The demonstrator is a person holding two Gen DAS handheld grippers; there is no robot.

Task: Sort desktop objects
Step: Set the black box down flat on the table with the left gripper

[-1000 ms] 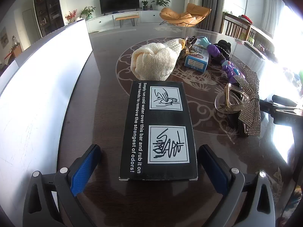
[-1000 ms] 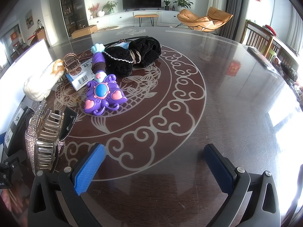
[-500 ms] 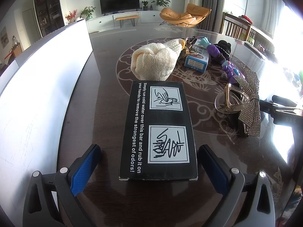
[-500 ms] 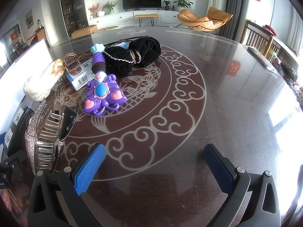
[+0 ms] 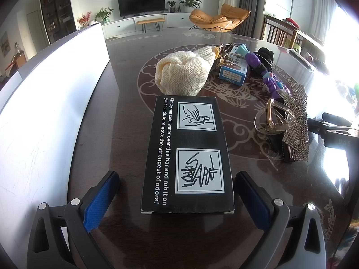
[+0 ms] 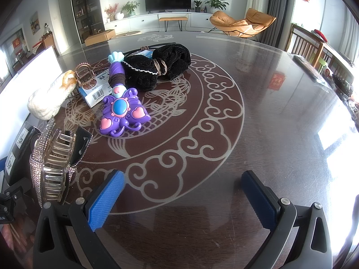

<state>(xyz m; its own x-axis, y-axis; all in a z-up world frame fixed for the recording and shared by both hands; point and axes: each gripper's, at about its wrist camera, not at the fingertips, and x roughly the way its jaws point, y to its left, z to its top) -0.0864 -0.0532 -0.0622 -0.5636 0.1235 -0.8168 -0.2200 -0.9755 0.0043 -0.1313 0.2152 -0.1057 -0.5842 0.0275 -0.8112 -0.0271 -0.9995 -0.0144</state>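
Left wrist view: left hand-held gripper [image 5: 177, 198] spread wide, blue pads [image 5: 101, 201] on either side of the near end of a black box [image 5: 187, 154] with white print, neither pad touching it. Box lies flat on the dark counter [image 5: 125, 116]. Just beyond its far end, a cream knit bundle [image 5: 184, 72]. Right of the bundle, a small blue-and-white box [image 5: 233, 72] with a purple toy wand [image 5: 269, 80] beside it. Nearer right, a clear hair claw [image 5: 272, 117] against a rhinestone bow [image 5: 295, 123]. A white panel [image 5: 44, 103] runs along the left edge.

Right wrist view: right hand-held gripper [image 6: 182, 198] also wide, nothing between its pads, over bare counter [image 6: 269, 103] with pale scrollwork. Left of it, hair claw [image 6: 57, 168] and rhinestone bow [image 6: 38, 154] lie together; black box [image 6: 20, 154] partly seen at the frame edge. Farther off, purple toy wand [image 6: 122, 109] lies with its handle against a black fabric heap [image 6: 166, 67]; blue-and-white box [image 6: 96, 92] and knit bundle [image 6: 48, 100] sit left of it.
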